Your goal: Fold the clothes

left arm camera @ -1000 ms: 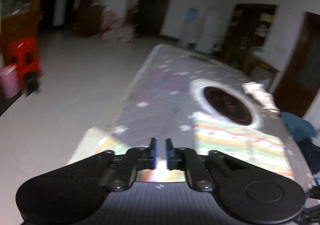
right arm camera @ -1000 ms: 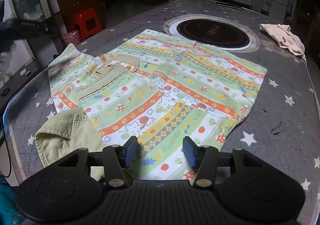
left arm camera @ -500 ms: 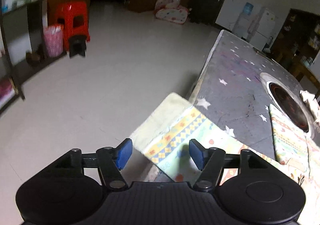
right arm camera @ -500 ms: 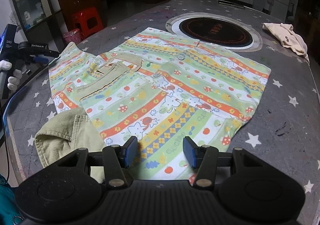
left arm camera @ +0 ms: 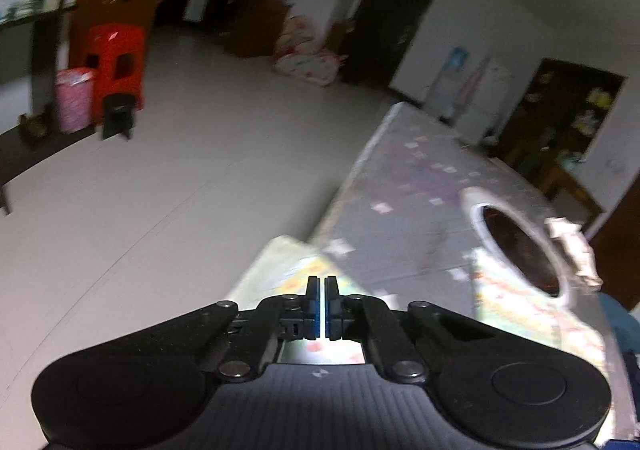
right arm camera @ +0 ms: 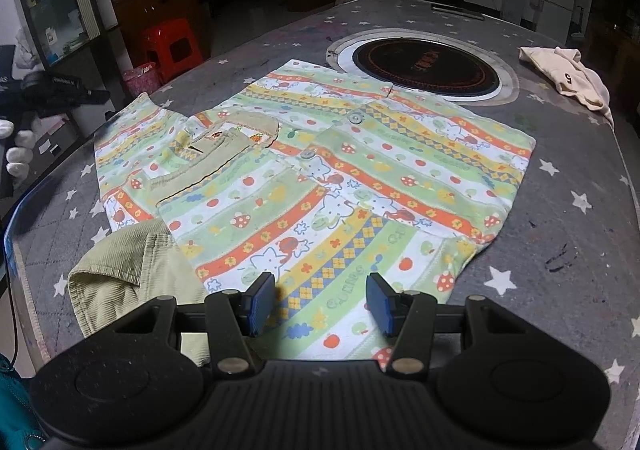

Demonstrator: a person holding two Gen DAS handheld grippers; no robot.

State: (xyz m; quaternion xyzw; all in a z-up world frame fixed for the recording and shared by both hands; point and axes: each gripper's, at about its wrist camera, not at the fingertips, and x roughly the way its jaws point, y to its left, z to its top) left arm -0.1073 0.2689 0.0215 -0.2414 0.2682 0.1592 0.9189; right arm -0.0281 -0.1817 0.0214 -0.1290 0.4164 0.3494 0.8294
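A striped, cartoon-print child's shirt (right arm camera: pixel 320 178) lies spread flat on the grey star-print table (right arm camera: pixel 560 250). Its left sleeve (left arm camera: pixel 288 266) hangs over the table's left edge. My left gripper (left arm camera: pixel 321 282) is shut just above that sleeve end, and no cloth shows between its pads. From the right wrist camera, the left gripper (right arm camera: pixel 105 95) appears at the far left, held by a gloved hand (right arm camera: pixel 18 154) and slightly apart from the sleeve. My right gripper (right arm camera: pixel 320 302) stands open over the shirt's near hem, holding nothing.
An olive corduroy garment (right arm camera: pixel 116 274) lies bunched at the near left, partly under the shirt. A cream garment (right arm camera: pixel 572 78) sits at the far right beside the round inset cooktop (right arm camera: pixel 424 64). A red stool (right arm camera: pixel 172 46) and a pink bin (right arm camera: pixel 140 80) stand on the floor to the left.
The left gripper's jaws spread wide half a second ago over the sleeve end and have since closed, and that gripper has shifted and rolled. The right gripper has not moved.
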